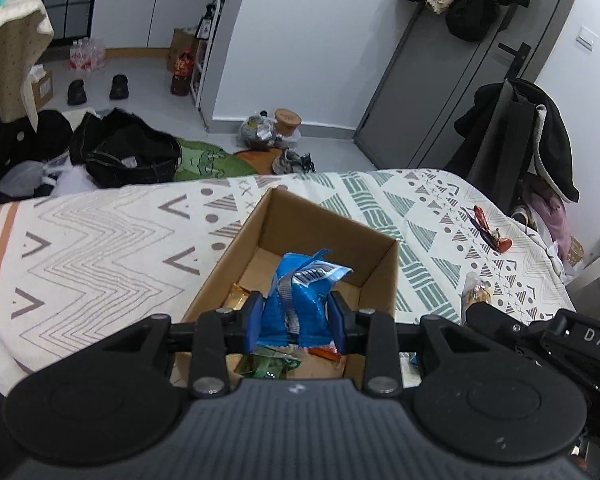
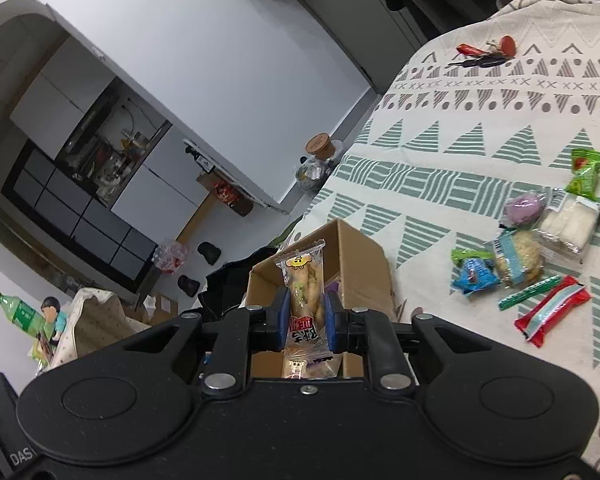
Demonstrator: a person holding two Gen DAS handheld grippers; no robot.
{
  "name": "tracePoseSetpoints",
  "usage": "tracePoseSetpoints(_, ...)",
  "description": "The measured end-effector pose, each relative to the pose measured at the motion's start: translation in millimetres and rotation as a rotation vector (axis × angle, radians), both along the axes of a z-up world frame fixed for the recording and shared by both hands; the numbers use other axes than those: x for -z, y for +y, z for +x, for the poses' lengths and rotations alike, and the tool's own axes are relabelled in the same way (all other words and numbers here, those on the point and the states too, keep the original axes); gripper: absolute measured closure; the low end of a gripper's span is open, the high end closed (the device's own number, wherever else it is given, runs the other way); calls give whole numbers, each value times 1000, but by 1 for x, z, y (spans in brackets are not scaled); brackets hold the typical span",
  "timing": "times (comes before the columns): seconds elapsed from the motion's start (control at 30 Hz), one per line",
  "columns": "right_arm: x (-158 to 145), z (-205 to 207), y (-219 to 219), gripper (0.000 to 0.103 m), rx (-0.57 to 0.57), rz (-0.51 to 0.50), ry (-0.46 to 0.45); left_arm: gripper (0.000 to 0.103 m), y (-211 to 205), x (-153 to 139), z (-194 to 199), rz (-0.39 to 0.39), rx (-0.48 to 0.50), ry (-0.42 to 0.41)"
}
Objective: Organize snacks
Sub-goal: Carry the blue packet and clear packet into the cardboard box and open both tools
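Observation:
An open cardboard box [image 1: 374, 276] stands on the patterned bedspread [image 1: 100, 232]. My left gripper [image 1: 296, 320] is shut on a blue snack packet [image 1: 300, 292] and holds it over the box, above a green packet [image 1: 268, 364] and an orange packet [image 1: 324, 353] inside. My right gripper [image 2: 305, 320] is shut on a clear packet of yellowish snack [image 2: 306, 292] held over the same box [image 2: 360, 264]. Several loose snacks lie on the bedspread to the right: a red packet [image 2: 552, 312], a blue packet [image 2: 474, 276], a green packet [image 2: 586, 172].
A bunch of keys [image 2: 488, 54] lies near the far edge of the bed, also in the left wrist view [image 1: 490, 232]. The right gripper body [image 1: 540, 332] sits close to the right of the box. Clothes [image 1: 128, 152] and shoes lie on the floor beyond.

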State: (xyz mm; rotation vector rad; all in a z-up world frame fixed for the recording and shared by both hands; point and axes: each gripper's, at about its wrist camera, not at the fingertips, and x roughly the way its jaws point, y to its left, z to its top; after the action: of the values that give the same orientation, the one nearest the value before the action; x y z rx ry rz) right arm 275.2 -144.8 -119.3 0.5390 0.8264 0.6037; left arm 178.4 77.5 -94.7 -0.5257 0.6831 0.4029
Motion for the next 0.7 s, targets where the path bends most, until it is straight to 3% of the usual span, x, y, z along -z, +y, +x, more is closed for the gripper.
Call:
tracePoseSetpoints(0.3, 10, 0, 25, 84, -45, -43, 24, 69, 13, 19, 6, -53, 15, 26)
tracePoseSetpoints(0.47, 14, 1, 30, 70, -61, -38, 54, 69, 18, 22, 8, -72, 18, 31)
tracePoseSetpoints(0.7, 17, 3, 14, 53, 1, -60, 83, 69, 9, 25, 16, -100, 71, 29)
